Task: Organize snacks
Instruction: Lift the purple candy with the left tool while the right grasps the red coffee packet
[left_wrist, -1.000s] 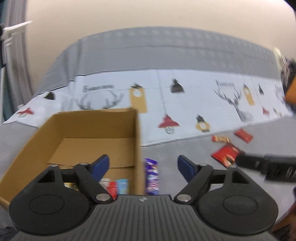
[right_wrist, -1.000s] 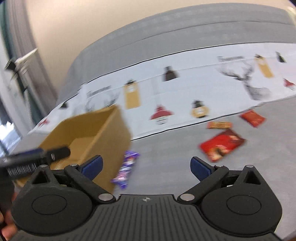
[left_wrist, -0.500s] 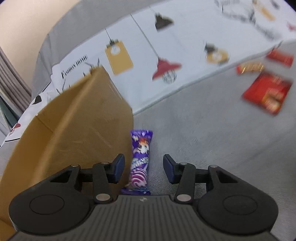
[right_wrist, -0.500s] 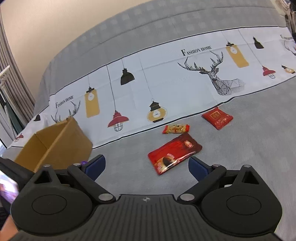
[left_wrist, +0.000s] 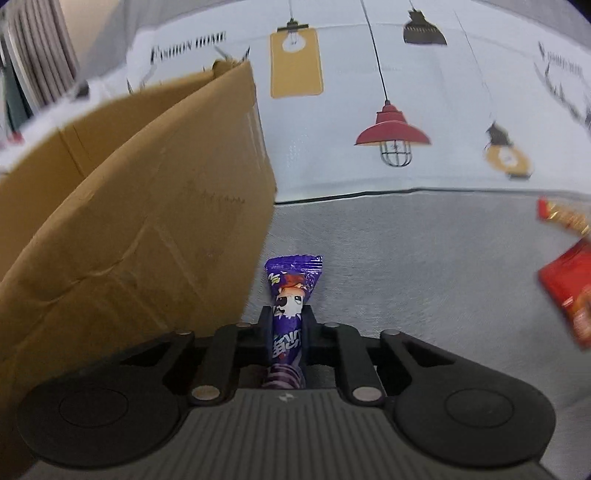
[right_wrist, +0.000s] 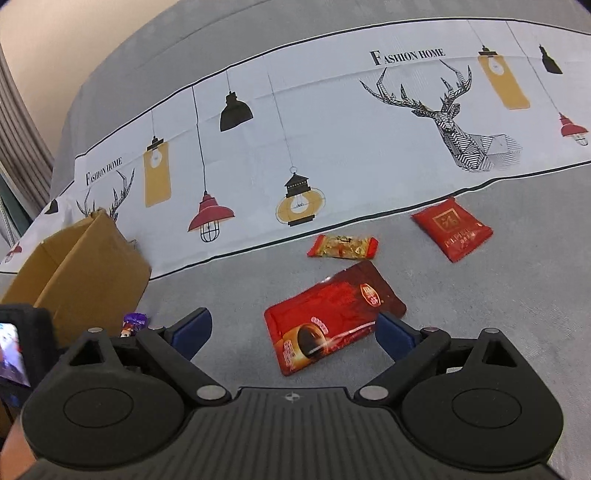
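My left gripper (left_wrist: 287, 317) is shut on a purple snack packet (left_wrist: 293, 284) that lies on the grey cloth, right beside the outer wall of the cardboard box (left_wrist: 147, 229). The packet's tip also shows in the right wrist view (right_wrist: 135, 320), next to the box (right_wrist: 85, 266). My right gripper (right_wrist: 293, 330) is open and empty, just above a large red coffee sachet (right_wrist: 332, 325). Beyond it lie a small red-and-gold candy bar (right_wrist: 341, 246) and a square red packet (right_wrist: 452, 228).
The surface is a grey cloth with a white printed band (right_wrist: 332, 129) of lamps and deer across the back. The left gripper's body (right_wrist: 18, 347) shows at the left edge of the right wrist view. Red packets (left_wrist: 569, 280) lie at the right of the left wrist view.
My left gripper came down beside the box and closed on the purple packet. My right gripper swung right and lower, toward the red sachet, and stayed open.
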